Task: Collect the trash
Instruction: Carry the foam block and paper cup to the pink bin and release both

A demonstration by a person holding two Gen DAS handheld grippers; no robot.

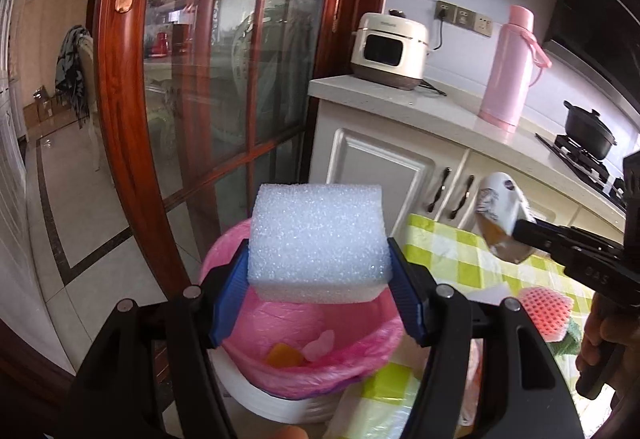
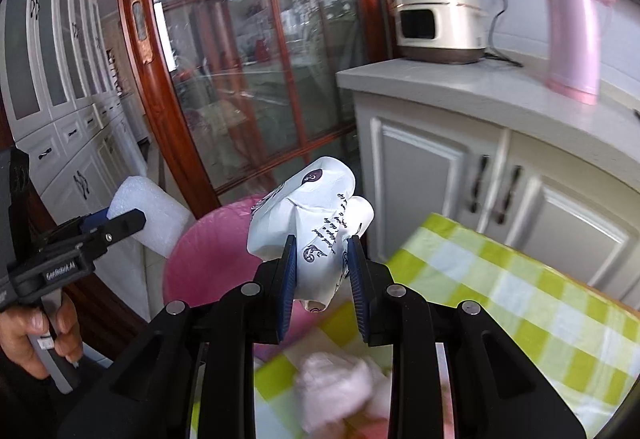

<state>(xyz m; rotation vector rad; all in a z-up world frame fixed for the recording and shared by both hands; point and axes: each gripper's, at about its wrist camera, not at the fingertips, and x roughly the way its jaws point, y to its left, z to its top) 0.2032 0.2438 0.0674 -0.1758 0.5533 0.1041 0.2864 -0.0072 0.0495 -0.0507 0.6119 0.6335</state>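
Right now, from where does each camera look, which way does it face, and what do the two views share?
Left wrist: sits on the left hand-held gripper, looks forward and down at its foam block over the pink-lined bin; the right hand shows.
Right wrist: sits on the right hand-held gripper, looks forward and down at its crumpled paper cup; the left hand shows.
Shared: bin, rice cooker, pink flask, checked tablecloth.

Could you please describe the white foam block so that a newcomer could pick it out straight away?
Find the red wooden glass door; in front of it stands a bin lined with a pink bag. Above it, the left gripper clamps the foam block. Unlike the crumpled printed paper cup nearby, it is plain, white and bubbly.
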